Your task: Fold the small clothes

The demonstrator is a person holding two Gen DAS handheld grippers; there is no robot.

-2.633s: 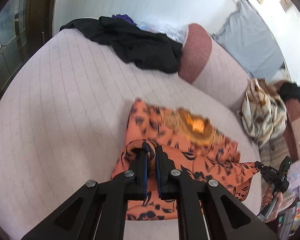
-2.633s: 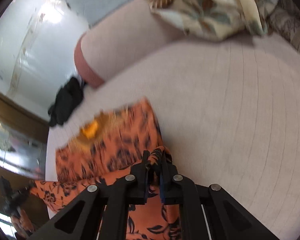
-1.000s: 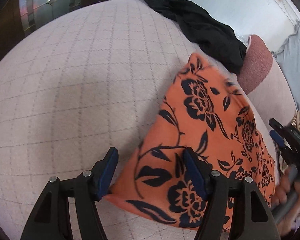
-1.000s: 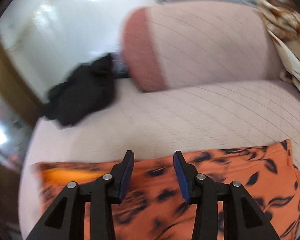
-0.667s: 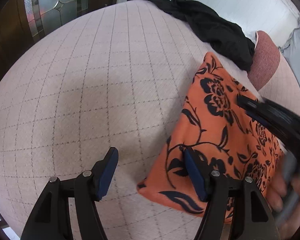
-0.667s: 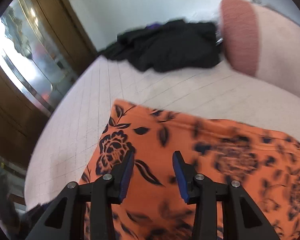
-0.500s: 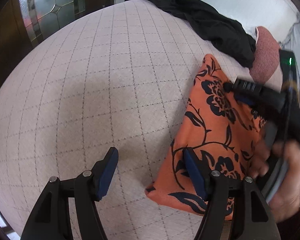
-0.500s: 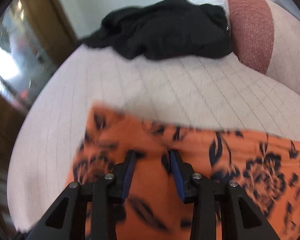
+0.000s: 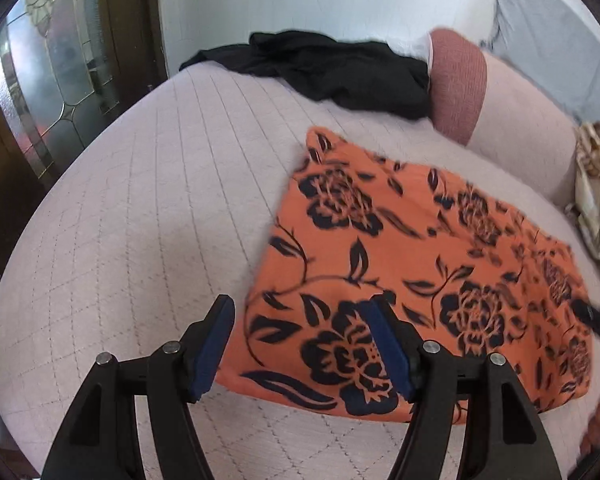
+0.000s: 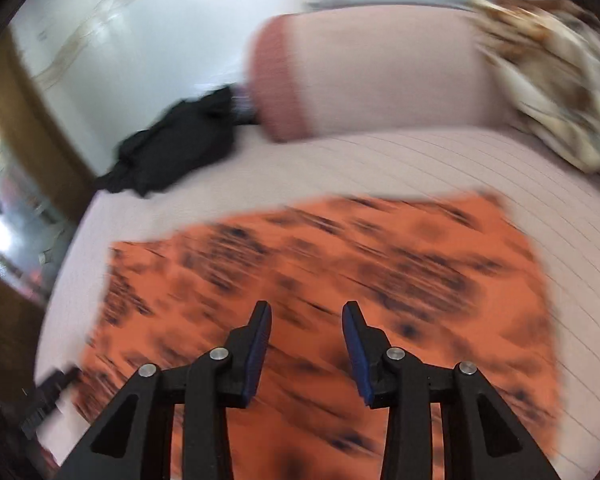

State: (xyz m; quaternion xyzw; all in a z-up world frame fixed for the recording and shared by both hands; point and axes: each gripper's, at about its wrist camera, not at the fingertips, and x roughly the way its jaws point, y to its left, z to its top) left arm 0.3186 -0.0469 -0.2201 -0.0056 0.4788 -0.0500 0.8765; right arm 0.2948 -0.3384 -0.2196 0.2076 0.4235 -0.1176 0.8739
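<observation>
An orange garment with black flowers (image 9: pixel 420 264) lies folded flat on the pale quilted cushion (image 9: pixel 140 220). My left gripper (image 9: pixel 298 320) is open just above the garment's near left corner, one pad over the cloth and the other over the cushion, nothing pinched. In the blurred right wrist view the same garment (image 10: pixel 340 260) spreads under my right gripper (image 10: pixel 306 316), which hovers open above its near edge with nothing between the pads. The right gripper (image 9: pixel 596 320) shows as a dark blur at the garment's right end.
A black garment (image 9: pixel 328 68) is heaped at the cushion's far edge beside a pink bolster (image 9: pixel 460 84). A beige patterned cloth (image 9: pixel 596 184) hangs at the right. A dark wooden door with leaded glass (image 9: pixel 52 80) stands at the left.
Both grippers, earlier shut on the garment's corners, now stand open with it lying folded. The right gripper swept across to the garment's left part and back right. The left gripper drew back and rolled.
</observation>
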